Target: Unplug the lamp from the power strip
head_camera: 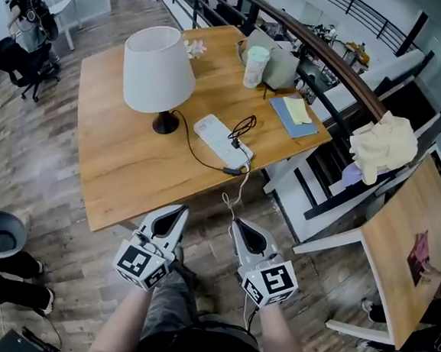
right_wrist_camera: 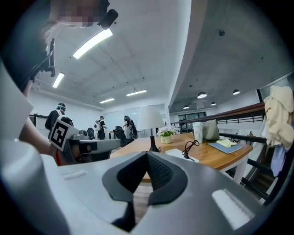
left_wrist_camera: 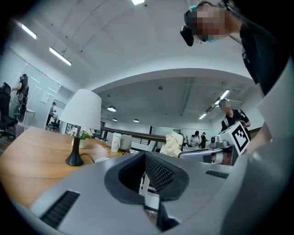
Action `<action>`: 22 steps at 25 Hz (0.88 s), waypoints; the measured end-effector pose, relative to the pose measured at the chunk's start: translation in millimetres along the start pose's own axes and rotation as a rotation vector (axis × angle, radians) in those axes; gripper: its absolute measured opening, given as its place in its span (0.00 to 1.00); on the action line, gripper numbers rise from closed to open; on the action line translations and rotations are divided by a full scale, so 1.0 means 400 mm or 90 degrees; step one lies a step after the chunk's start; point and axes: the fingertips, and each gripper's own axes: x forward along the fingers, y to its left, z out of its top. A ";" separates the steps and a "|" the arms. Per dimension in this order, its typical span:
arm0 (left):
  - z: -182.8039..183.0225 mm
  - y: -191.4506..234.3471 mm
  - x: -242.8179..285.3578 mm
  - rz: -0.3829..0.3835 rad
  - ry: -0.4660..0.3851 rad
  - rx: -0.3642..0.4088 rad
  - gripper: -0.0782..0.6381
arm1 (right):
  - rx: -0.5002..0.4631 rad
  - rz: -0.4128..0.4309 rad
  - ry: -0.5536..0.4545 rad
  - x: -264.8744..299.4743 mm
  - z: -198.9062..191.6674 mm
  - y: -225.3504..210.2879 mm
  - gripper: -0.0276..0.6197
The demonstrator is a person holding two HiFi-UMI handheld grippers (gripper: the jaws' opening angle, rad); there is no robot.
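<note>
Where head view looks down, power strip [head_camera: 222, 141] lies on table [head_camera: 122, 163] ahead, long axis slanting away-left, lamp [head_camera: 159, 70] cord at its near end; right gripper [head_camera: 239, 225] nearer than left gripper [head_camera: 175, 210]. Left gripper view: jaws pressed together, empty. Right gripper view: same; power strip ahead-right.

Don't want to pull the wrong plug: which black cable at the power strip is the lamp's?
The long cable curving from the lamp base to the power strip's near end; the other is a short loop.
</note>
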 end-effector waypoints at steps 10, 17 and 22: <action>-0.005 0.169 0.204 -0.092 0.035 0.001 0.10 | 0.025 -0.066 0.022 0.203 -0.008 -0.103 0.05; -0.032 0.232 0.299 -0.163 0.066 -0.007 0.10 | 0.031 -0.116 0.040 0.297 -0.016 -0.158 0.05; -0.064 0.262 0.360 -0.213 0.091 -0.011 0.10 | 0.032 -0.154 0.050 0.348 -0.028 -0.190 0.05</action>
